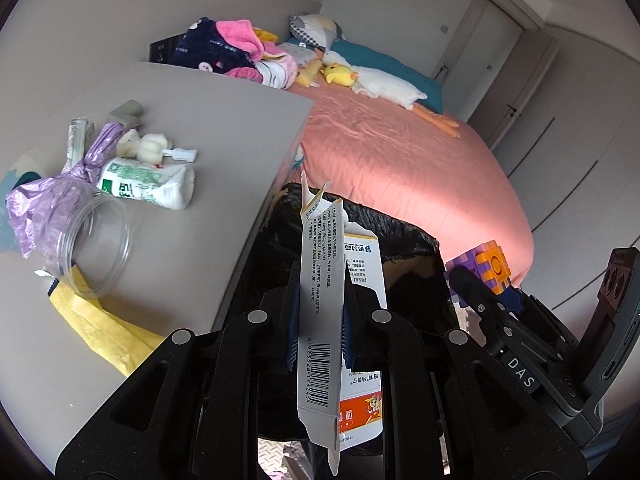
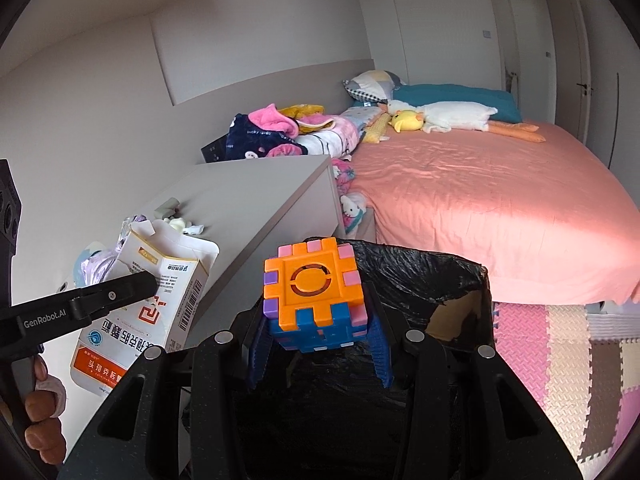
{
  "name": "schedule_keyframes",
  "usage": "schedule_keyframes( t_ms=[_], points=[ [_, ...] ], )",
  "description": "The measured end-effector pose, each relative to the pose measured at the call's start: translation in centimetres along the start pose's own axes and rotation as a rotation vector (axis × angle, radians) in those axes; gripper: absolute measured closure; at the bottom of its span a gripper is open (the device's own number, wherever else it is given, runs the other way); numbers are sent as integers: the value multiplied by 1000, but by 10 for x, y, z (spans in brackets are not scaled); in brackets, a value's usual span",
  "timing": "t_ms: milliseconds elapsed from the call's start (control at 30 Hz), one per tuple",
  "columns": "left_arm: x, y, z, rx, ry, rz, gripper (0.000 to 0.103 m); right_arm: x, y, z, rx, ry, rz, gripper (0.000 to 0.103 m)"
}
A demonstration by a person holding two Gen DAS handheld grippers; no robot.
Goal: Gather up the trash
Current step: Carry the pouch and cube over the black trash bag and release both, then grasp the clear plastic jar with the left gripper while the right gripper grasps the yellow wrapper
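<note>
My left gripper [image 1: 322,300] is shut on a flattened white medicine box [image 1: 320,248] and holds it upright over a bin lined with a black trash bag [image 1: 404,240]. In the right wrist view the same box [image 2: 160,308] hangs at the left, beside the bag [image 2: 420,276]. My right gripper [image 2: 318,332] is shut on a toy cube [image 2: 314,280] of orange, blue, pink and purple pieces, above the bag's mouth. In the left wrist view the cube [image 1: 494,266] shows at the right.
The grey table [image 1: 200,120] holds a clear jar [image 1: 96,248] on its side, a purple plastic bag [image 1: 40,208], a yellow wrapper [image 1: 104,332] and a white-green packet [image 1: 148,184]. A pink bed [image 1: 400,160] lies behind the bin. Foam mats [image 2: 560,360] cover the floor.
</note>
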State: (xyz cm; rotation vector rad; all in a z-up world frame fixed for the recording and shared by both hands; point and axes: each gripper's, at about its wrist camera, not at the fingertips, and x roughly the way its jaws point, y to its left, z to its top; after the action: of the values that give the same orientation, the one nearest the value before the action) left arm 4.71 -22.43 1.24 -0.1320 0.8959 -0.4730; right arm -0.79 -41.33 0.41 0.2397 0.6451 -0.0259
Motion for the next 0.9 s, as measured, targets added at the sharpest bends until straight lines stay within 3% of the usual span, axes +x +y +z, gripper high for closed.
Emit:
schedule_keyframes(
  t_ms=[200, 233, 267, 300, 333, 600, 900],
  points=[
    [21, -15, 1, 45, 44, -17, 87, 3, -18, 2, 55, 5, -27, 60],
    [26, -18, 1, 65, 63, -19, 80, 3, -22, 2, 78, 4, -29, 58],
    [31, -21, 0, 81, 80, -11, 67, 3, -27, 2, 105, -4, -33, 43],
    [36, -22, -1, 89, 88, 9, 19, 2, -31, 2, 130, -18, -38, 33],
    [36, -21, -1, 91, 70, 22, 7, 0, -34, 2, 146, -35, -53, 21],
    [20, -8, 6, 111, -25, 102, 7, -2, -38, 3, 167, -54, -74, 17],
    [1, 21, 5, 63, -50, 143, 7, 7, -14, 2, 115, -30, -43, 17]
  ],
)
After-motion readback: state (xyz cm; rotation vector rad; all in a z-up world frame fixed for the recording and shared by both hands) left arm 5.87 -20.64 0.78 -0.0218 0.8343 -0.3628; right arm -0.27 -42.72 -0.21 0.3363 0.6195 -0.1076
